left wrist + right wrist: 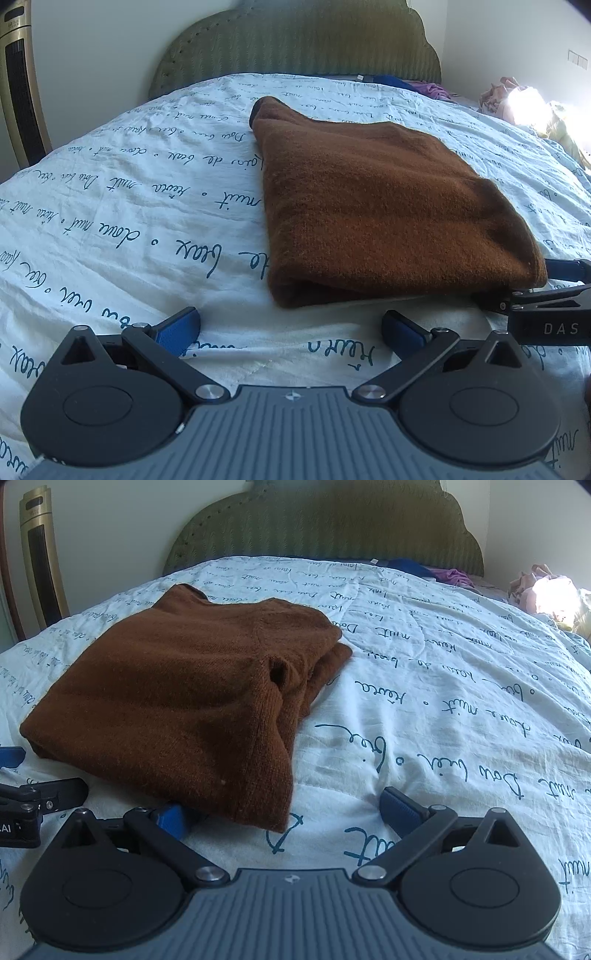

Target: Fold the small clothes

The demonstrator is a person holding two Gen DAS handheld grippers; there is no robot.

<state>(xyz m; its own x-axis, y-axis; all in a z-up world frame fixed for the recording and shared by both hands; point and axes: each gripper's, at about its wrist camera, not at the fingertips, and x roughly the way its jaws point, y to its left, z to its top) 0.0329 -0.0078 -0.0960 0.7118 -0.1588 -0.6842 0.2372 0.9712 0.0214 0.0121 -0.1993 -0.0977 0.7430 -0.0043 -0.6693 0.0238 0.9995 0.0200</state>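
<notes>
A brown knitted sweater (380,206) lies folded into a thick rectangle on the bed; the right wrist view shows it (177,701) from its other near corner, with a sleeve edge tucked along its right side. My left gripper (291,330) is open, just short of the sweater's near left corner, holding nothing. My right gripper (288,812) is also open; its left finger sits at the sweater's near hem, the corner of the cloth lying between the fingers. Each gripper shows at the edge of the other's view: right gripper (546,295), left gripper (33,801).
The bed has a white quilt (129,206) printed with dark script, and a green headboard (295,40) behind. Blue and purple clothes (436,572) lie by the headboard, more pale clothes (546,590) at the far right. A gold tower fan (40,554) stands left.
</notes>
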